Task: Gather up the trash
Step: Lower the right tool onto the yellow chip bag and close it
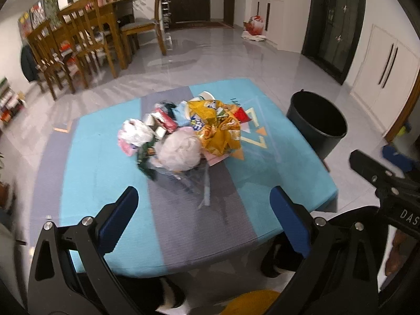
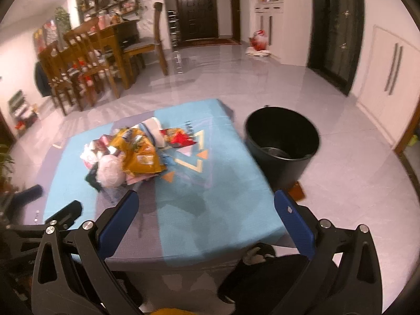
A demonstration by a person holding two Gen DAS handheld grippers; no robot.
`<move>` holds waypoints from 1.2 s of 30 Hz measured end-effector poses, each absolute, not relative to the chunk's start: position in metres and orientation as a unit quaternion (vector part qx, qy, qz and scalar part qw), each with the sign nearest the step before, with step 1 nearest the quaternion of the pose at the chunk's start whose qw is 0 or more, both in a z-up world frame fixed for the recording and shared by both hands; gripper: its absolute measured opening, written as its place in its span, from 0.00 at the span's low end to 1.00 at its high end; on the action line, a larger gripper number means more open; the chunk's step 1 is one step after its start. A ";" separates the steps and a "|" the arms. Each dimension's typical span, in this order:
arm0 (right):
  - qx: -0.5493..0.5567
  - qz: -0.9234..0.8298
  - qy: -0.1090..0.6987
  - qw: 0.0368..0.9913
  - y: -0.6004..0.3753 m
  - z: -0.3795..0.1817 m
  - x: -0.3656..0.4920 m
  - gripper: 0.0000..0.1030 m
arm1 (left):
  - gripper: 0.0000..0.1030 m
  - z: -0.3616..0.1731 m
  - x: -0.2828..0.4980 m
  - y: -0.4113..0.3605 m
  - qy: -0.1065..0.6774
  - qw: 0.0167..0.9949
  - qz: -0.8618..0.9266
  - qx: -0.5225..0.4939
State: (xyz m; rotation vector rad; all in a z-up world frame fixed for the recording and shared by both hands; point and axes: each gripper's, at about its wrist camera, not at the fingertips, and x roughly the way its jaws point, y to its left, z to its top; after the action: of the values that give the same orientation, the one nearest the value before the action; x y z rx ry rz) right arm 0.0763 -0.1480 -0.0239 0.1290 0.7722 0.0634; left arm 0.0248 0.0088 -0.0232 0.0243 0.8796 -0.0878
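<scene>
Floor: glossy, reflective tile. Mat: matt, finely textured cloth. Bin: smooth black plastic. Trash: crinkled shiny foil wrappers, thin plastic bags. Chairs: varnished wood. Finger pads: matt blue.

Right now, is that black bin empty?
Nearly empty: the black bin stands upright, with only something dark lying at its bottom; what it is, cannot tell.
</scene>
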 end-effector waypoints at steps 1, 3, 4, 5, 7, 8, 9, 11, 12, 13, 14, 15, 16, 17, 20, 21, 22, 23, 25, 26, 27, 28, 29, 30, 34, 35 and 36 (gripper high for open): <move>0.076 0.052 0.379 0.921 -0.149 -0.028 0.080 0.98 | 0.97 -0.026 0.030 0.019 0.422 0.904 -0.059 -0.015; 0.110 0.108 0.384 0.910 -0.148 -0.039 0.090 0.98 | 0.97 -0.029 0.039 0.036 0.414 0.906 -0.070 -0.057; 0.120 0.125 0.386 0.906 -0.148 -0.042 0.095 0.98 | 0.97 -0.032 0.047 0.052 0.409 0.905 -0.072 -0.090; 0.128 0.141 0.389 0.901 -0.145 -0.048 0.101 0.98 | 0.97 -0.037 0.055 0.066 0.410 0.901 -0.071 -0.120; 0.139 0.165 0.393 0.894 -0.145 -0.052 0.115 0.98 | 0.97 -0.048 0.074 0.097 0.414 0.891 -0.055 -0.179; 0.143 0.179 0.393 0.890 -0.140 -0.056 0.122 0.98 | 0.97 -0.054 0.080 0.108 0.415 0.888 -0.044 -0.195; 0.145 0.191 0.393 0.888 -0.135 -0.058 0.129 0.98 | 0.97 -0.061 0.090 0.123 0.414 0.884 -0.029 -0.214; 0.147 0.213 0.394 0.882 -0.128 -0.059 0.142 0.98 | 0.97 -0.071 0.105 0.136 0.421 0.876 -0.029 -0.234; 0.148 0.223 0.396 0.878 -0.128 -0.060 0.150 0.98 | 0.97 -0.079 0.115 0.142 0.430 0.865 -0.040 -0.255; 0.146 0.238 0.395 0.875 -0.120 -0.060 0.159 0.98 | 0.97 -0.082 0.121 0.144 0.432 0.860 -0.050 -0.265; 0.142 0.248 0.396 0.873 -0.118 -0.061 0.167 0.98 | 0.97 -0.086 0.129 0.145 0.436 0.855 -0.062 -0.274; 0.136 0.255 0.398 0.871 -0.116 -0.063 0.176 0.98 | 0.97 -0.089 0.135 0.145 0.440 0.850 -0.068 -0.280; 0.125 0.265 0.400 0.869 -0.108 -0.063 0.187 0.98 | 0.97 -0.093 0.141 0.143 0.442 0.845 -0.082 -0.289; 0.114 0.273 0.403 0.866 -0.101 -0.065 0.196 0.98 | 0.97 -0.096 0.146 0.138 0.446 0.840 -0.092 -0.295; 0.096 0.295 0.412 0.857 -0.086 -0.072 0.214 0.98 | 0.97 -0.103 0.159 0.131 0.453 0.835 -0.100 -0.296; 0.089 0.302 0.411 0.856 -0.082 -0.075 0.217 0.98 | 0.97 -0.104 0.161 0.127 0.454 0.837 -0.101 -0.290; 0.083 0.306 0.410 0.855 -0.082 -0.078 0.218 0.98 | 0.97 -0.105 0.164 0.121 0.454 0.840 -0.104 -0.277; 0.072 0.308 0.411 0.855 -0.078 -0.082 0.219 0.98 | 0.97 -0.106 0.168 0.115 0.457 0.844 -0.105 -0.261; 0.048 0.307 0.426 0.850 -0.073 -0.095 0.225 0.98 | 0.97 -0.111 0.174 0.102 0.468 0.850 -0.099 -0.222; 0.040 0.306 0.434 0.847 -0.070 -0.101 0.230 0.98 | 0.97 -0.115 0.176 0.100 0.472 0.849 -0.100 -0.216; 0.037 0.306 0.443 0.842 -0.071 -0.105 0.235 0.98 | 0.97 -0.119 0.179 0.098 0.480 0.845 -0.101 -0.215; 0.039 0.306 0.453 0.837 -0.070 -0.112 0.238 0.98 | 0.97 -0.123 0.180 0.099 0.485 0.841 -0.102 -0.216; 0.045 0.307 0.458 0.833 -0.070 -0.116 0.241 0.98 | 0.97 -0.128 0.181 0.099 0.491 0.839 -0.097 -0.215; 0.052 0.307 0.462 0.831 -0.070 -0.119 0.244 0.98 | 0.97 -0.132 0.183 0.099 0.494 0.838 -0.090 -0.213; 0.061 0.311 0.461 0.829 -0.072 -0.120 0.249 0.86 | 0.85 -0.140 0.187 0.101 0.495 0.837 -0.088 -0.218; 0.059 0.311 0.461 0.829 -0.071 -0.121 0.250 0.78 | 0.74 -0.140 0.187 0.101 0.493 0.838 -0.089 -0.217; 0.059 0.313 0.461 0.828 -0.072 -0.121 0.250 0.75 | 0.70 -0.140 0.187 0.102 0.493 0.839 -0.089 -0.215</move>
State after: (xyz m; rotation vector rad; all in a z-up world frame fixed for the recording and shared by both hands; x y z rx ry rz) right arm 0.2505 -0.0721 -0.1211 0.1250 0.9777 0.6650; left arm 0.1867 0.1015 -0.1401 -0.4547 1.0422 -0.1875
